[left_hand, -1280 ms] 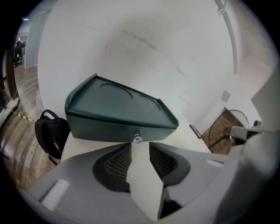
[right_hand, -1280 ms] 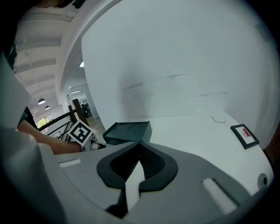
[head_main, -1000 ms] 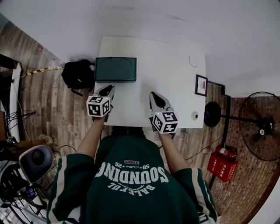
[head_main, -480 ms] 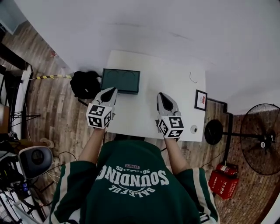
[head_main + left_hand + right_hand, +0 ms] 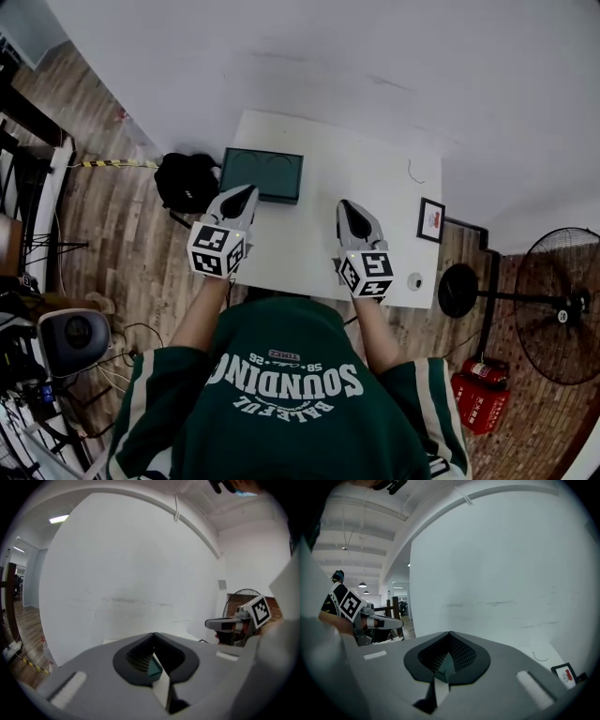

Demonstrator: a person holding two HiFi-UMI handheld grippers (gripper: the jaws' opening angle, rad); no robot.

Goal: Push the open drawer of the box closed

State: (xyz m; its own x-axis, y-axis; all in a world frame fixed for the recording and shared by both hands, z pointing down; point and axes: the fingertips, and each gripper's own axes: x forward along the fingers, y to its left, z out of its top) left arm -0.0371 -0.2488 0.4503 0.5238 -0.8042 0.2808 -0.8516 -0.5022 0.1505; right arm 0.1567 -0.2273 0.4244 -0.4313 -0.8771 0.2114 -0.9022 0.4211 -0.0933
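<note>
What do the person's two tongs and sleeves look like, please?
The left tongs and right tongs are pale grey and pointed, with dark ribbed inner pads. Each carries a white cube with black square markers. The sleeves are green with cream stripes.

The box (image 5: 262,174) is a dark green, flat-topped rectangular block, seen from above in the head view. It sits on the white desk (image 5: 366,187) in the far left corner, its left end just beside the desk's left edge. Its long sides run roughly along the desk's far edge. Faint rounded outlines show side by side on its top. A darker strip along its near long side is its front face. From this steep angle it cannot be told whether the drawer is out or in.
</note>
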